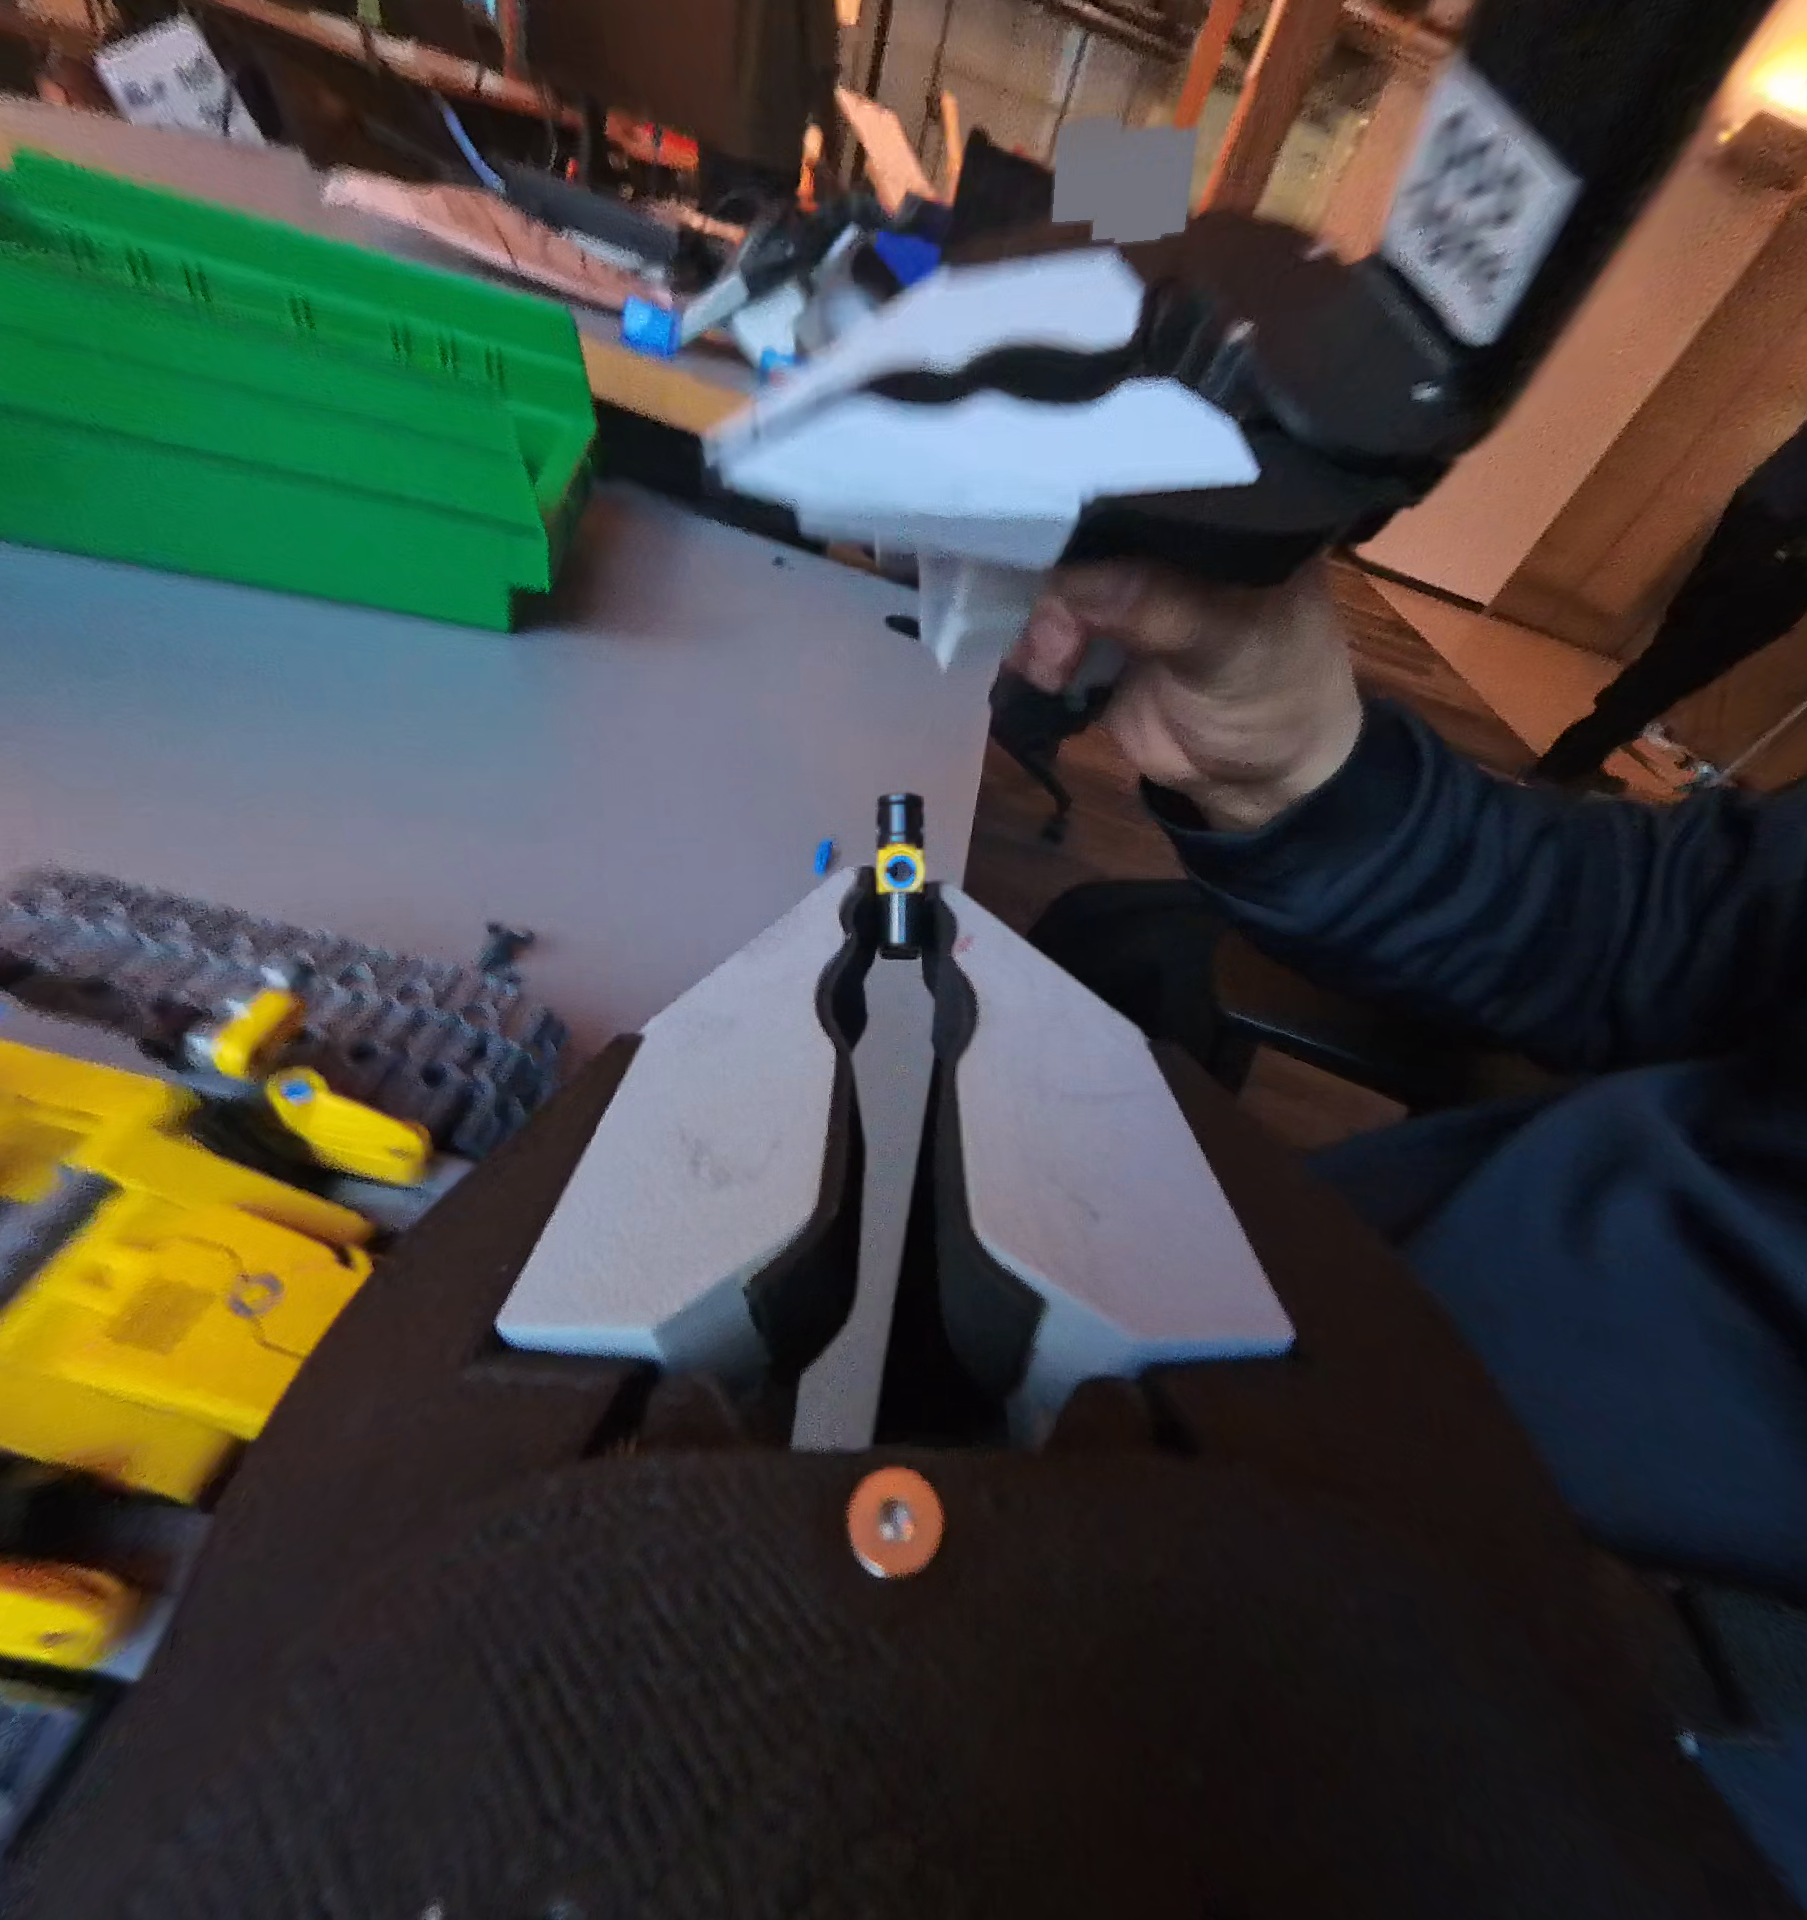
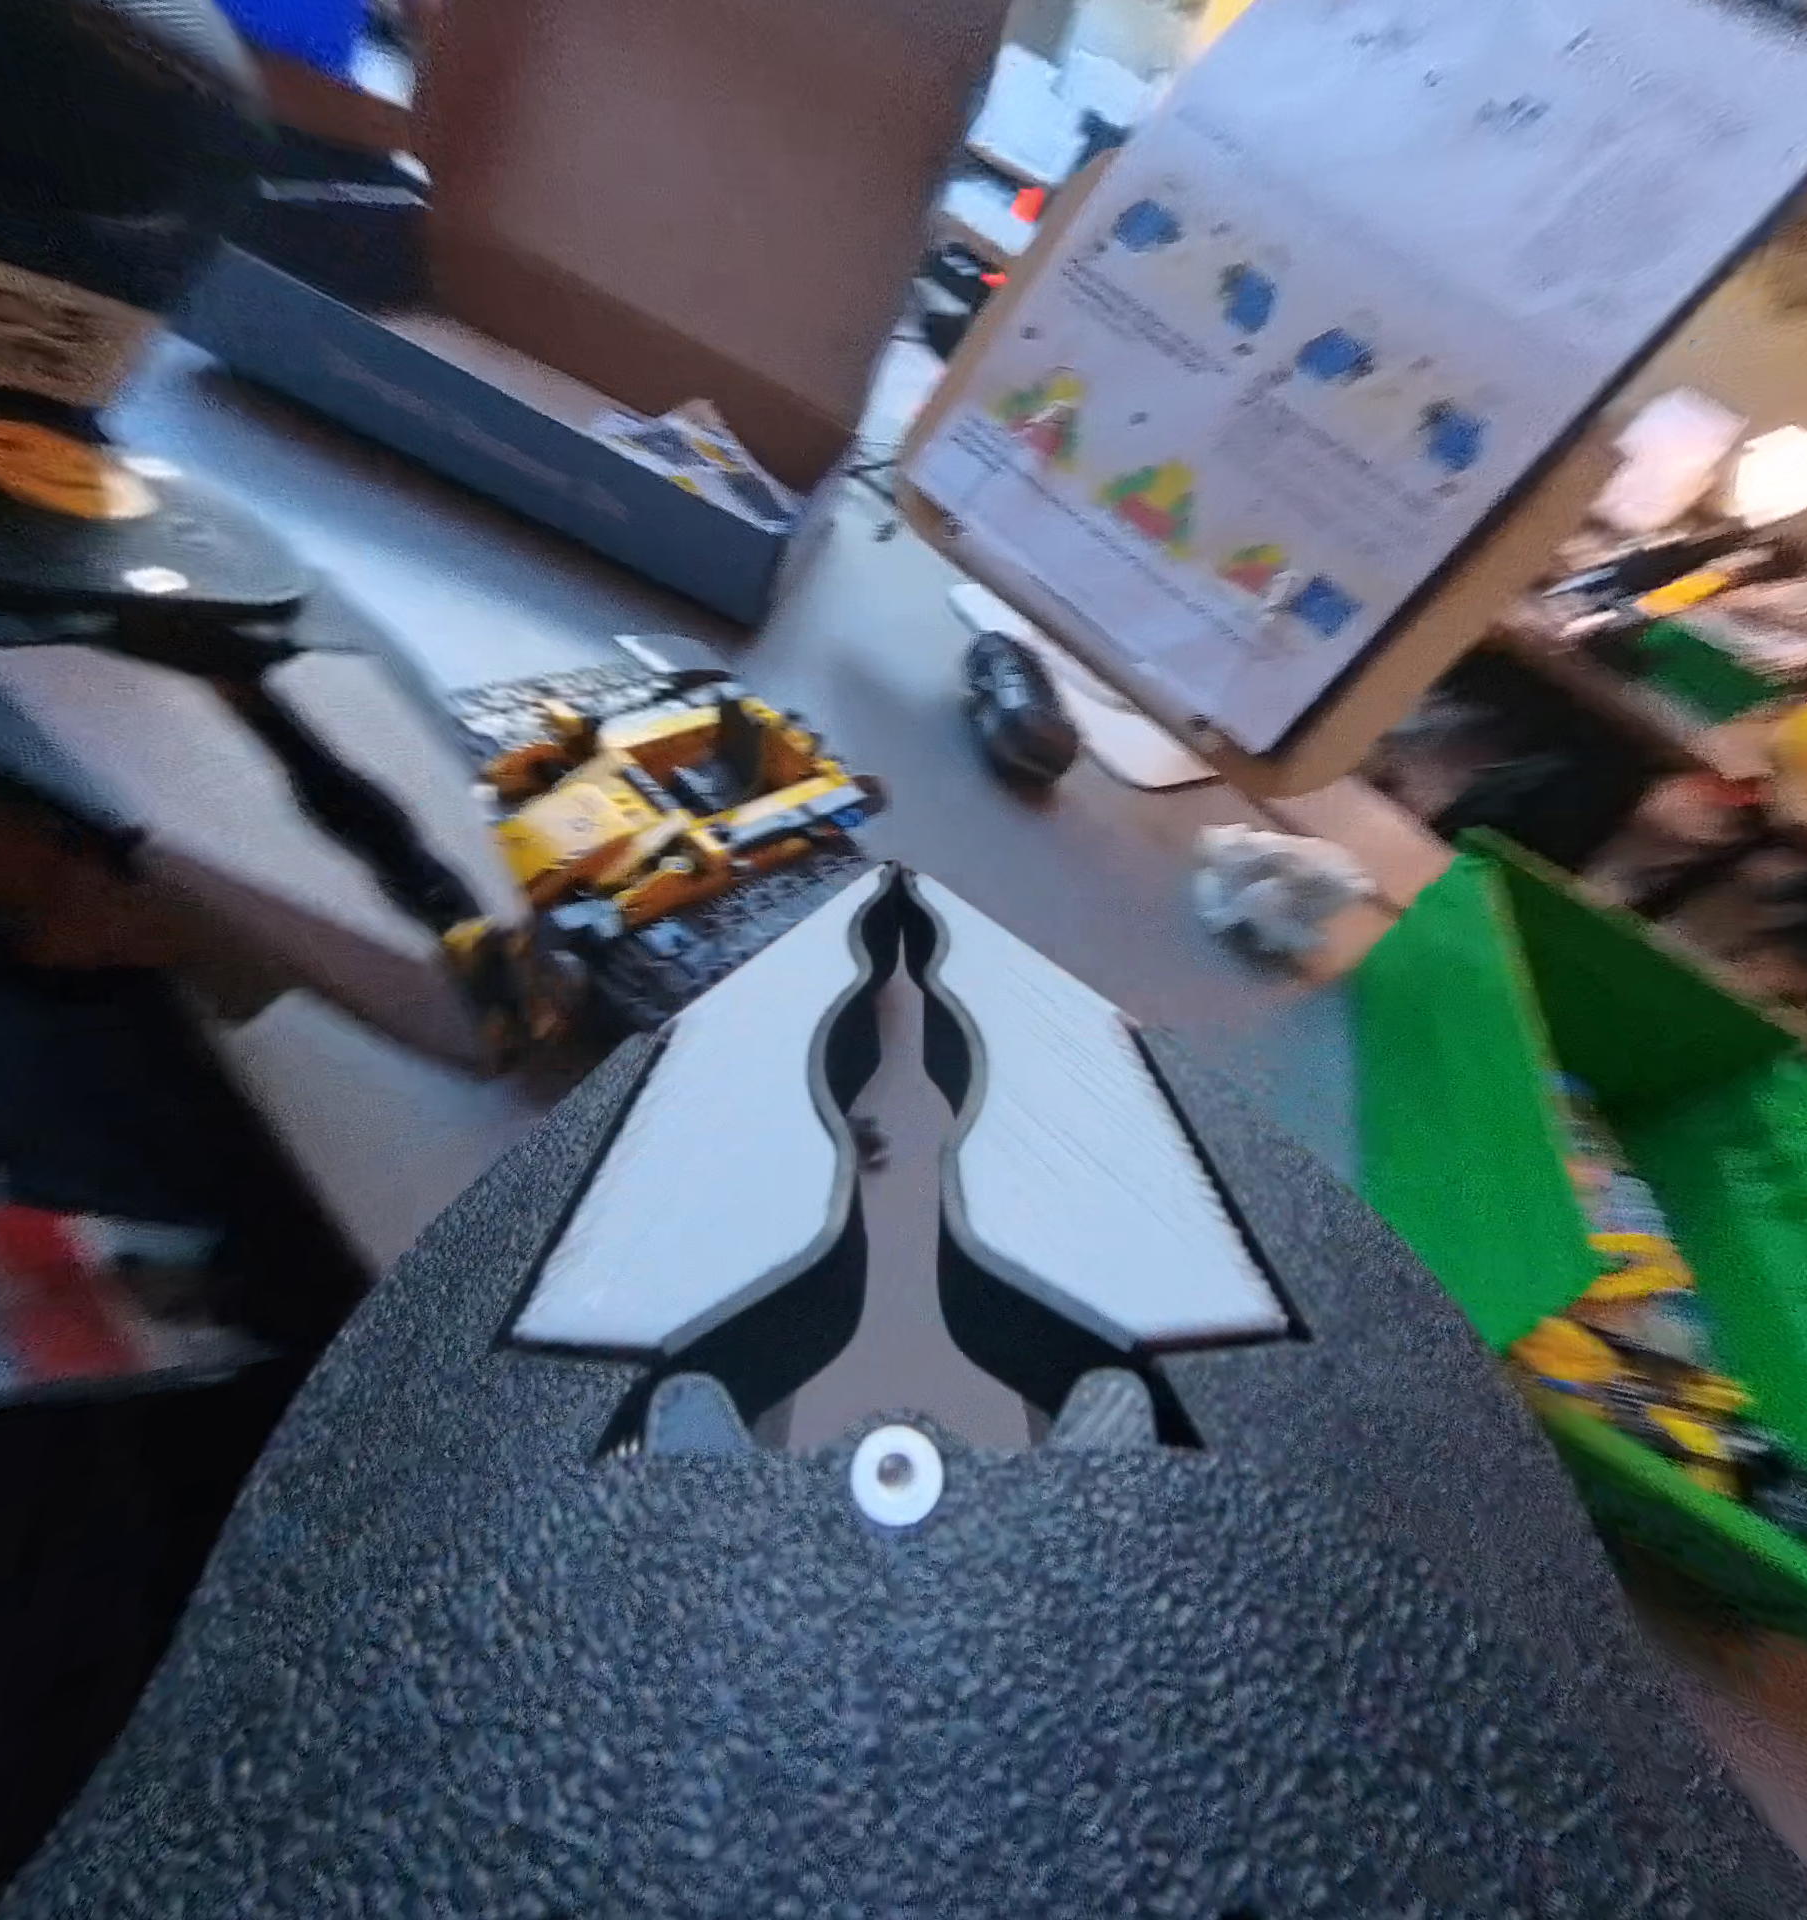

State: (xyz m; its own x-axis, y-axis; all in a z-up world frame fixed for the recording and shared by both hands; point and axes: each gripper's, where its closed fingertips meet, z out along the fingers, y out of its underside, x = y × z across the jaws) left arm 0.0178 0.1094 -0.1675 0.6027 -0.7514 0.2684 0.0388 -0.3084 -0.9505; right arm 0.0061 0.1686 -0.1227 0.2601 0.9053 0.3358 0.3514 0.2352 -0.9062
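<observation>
1. Our left gripper (image 1: 897, 906) is closed on a small black peg with a yellow collar (image 1: 899, 873), pinched at the very tips of the fingers. The hold takes in only the lower part of the peg, so we judge a knock or a slight slackening could let it twist or drop.

2. The peg is held above the near right edge of the grey table (image 1: 463, 727), with dark floor just beyond. If it slipped here, it could fall off the table rather than onto it.

3. Our right gripper (image 2: 897, 883) has its tips together with nothing between them; in the left wrist view it is in the air, far and to the right. Both pictures are smeared, so we may be moving fast, and the two grippers could collide.

4. The yellow brick vehicle (image 2: 660, 800) sits on a dark studded plate (image 1: 255, 997) at the near left. A low sweep could knock loose parts off it.

5. The green bin (image 1: 255, 416) lies far left, well apart from the peg.
</observation>
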